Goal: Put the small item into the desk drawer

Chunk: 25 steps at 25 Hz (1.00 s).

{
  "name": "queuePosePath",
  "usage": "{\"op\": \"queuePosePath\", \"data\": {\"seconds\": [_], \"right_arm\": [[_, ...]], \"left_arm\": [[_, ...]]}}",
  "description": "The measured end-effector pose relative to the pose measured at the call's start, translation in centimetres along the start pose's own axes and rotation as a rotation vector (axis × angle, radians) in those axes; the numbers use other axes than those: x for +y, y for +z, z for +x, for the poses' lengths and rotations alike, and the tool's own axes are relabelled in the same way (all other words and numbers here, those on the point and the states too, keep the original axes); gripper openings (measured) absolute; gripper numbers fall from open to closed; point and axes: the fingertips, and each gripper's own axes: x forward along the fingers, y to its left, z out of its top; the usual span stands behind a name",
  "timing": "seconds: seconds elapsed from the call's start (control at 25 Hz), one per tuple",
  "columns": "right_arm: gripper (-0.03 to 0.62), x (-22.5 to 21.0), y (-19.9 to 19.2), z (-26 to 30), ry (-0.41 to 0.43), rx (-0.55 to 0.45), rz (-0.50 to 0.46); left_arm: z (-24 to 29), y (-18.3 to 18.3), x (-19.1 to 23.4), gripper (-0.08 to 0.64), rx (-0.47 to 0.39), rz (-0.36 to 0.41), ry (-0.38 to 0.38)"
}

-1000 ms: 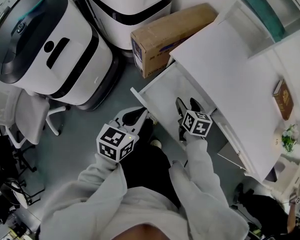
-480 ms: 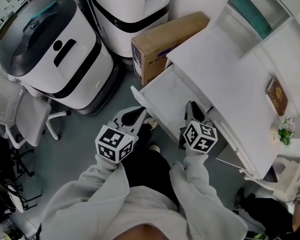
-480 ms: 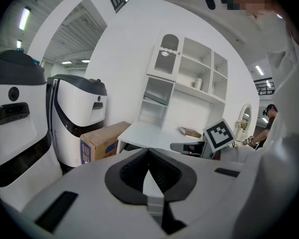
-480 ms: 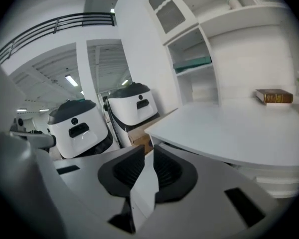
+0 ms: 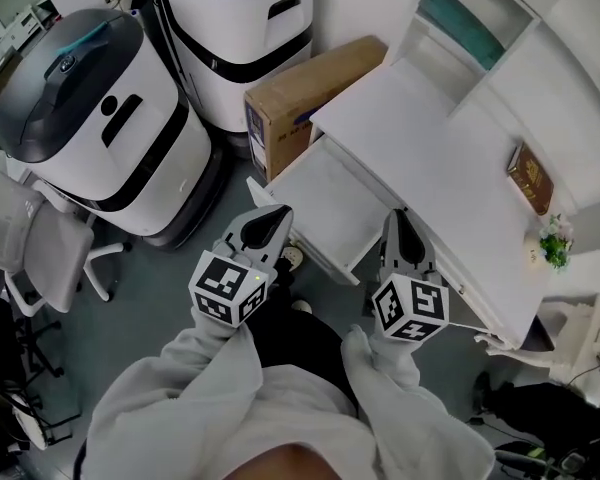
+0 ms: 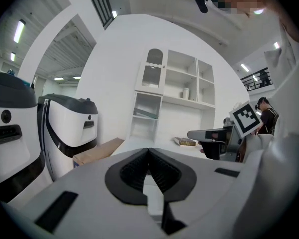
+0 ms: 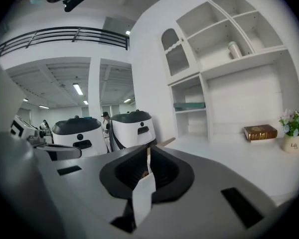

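Observation:
The white desk drawer (image 5: 325, 193) stands pulled out from the desk (image 5: 435, 143). Its bare bottom shows, and I cannot make out any small item in it. My right gripper (image 5: 398, 218) hovers over the drawer's right side by the desk edge. Its jaws are closing to a hairline, and nothing shows between them in the right gripper view (image 7: 148, 151). My left gripper (image 5: 275, 216) is held by the drawer's front corner, shut and empty (image 6: 148, 151). The left gripper view catches the right gripper's marker cube (image 6: 249, 119) at the right.
Two large white-and-black machines (image 5: 90, 118) (image 5: 245, 28) stand left of the desk. A cardboard box (image 5: 310, 83) lies between them and the drawer. A brown book (image 5: 530, 178) and a small flower pot (image 5: 553, 246) sit on the desk. An office chair (image 5: 40, 238) is at the left.
The right gripper has drawn back out of the drawer toward the desk edge, and its jaws have gone from wide open to shut. The left gripper has barely moved.

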Motion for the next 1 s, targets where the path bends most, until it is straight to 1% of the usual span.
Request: {"op": "queuePosePath", "data": {"seconds": [0.16, 0.32, 0.44, 0.76, 1.0], "right_arm": [[0.043, -1.5, 1.4, -3.3, -0.054, -0.052, -0.027], [0.038, -3.0, 1.0, -5.4, -0.083, -0.074, 0.016], [0.035, -3.1, 0.2, -5.7, -0.078, -0.061, 0.038], [0.034, -2.7, -0.6, -5.6, -0.061, -0.039, 0.046], [0.034, -1.9, -0.7, -5.2, -0.031, -0.034, 0.052]], "left_arm": [[0.2, 1.5, -0.9, 0.017, -0.047, 0.021, -0.007], [0.4, 2.2, -1.8, 0.017, -0.060, 0.065, -0.017], [0.5, 2.2, -2.3, 0.017, -0.062, 0.092, -0.033], [0.4, 1.4, -2.9, 0.015, -0.045, 0.073, -0.047], [-0.3, 1.3, -2.6, 0.016, -0.035, 0.074, -0.032]]}}
